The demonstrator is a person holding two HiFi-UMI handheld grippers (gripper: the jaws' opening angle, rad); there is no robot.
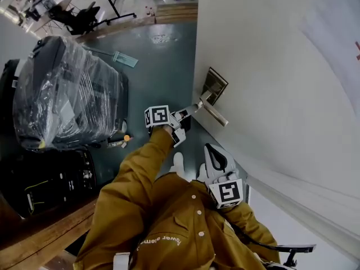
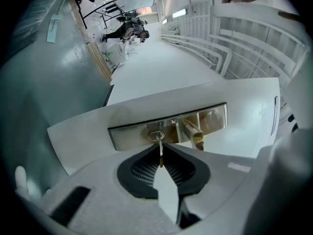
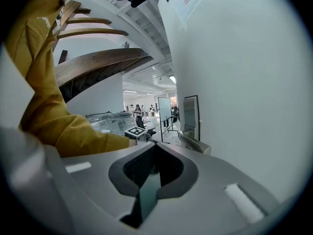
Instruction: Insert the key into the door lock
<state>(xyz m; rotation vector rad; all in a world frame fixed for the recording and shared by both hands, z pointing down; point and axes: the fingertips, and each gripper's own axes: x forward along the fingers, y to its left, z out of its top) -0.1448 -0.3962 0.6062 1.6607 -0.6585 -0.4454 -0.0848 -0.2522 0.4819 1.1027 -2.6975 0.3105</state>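
Observation:
My left gripper [image 1: 188,116] reaches out to the white door [image 1: 270,66], just below the metal lock plate [image 1: 214,85] and beside the lever handle [image 1: 214,113]. In the left gripper view it is shut [image 2: 161,150] on a thin key [image 2: 160,143]. The key's blade runs straight to the oval keyhole [image 2: 156,135] in the lock plate [image 2: 132,133], and its tip meets the slot; how deep it sits I cannot tell. The right gripper [image 1: 217,163] hangs back near the person's chest, shut [image 3: 155,150] and holding nothing.
A plastic-wrapped dark suitcase [image 1: 67,91] and a black case [image 1: 45,179] stand on the grey-green floor at left. A wooden rail [image 1: 39,241] runs below them. Small items [image 1: 121,142] lie by the suitcase. The right gripper view shows the handle [image 3: 194,143] and a yellow sleeve [image 3: 73,133].

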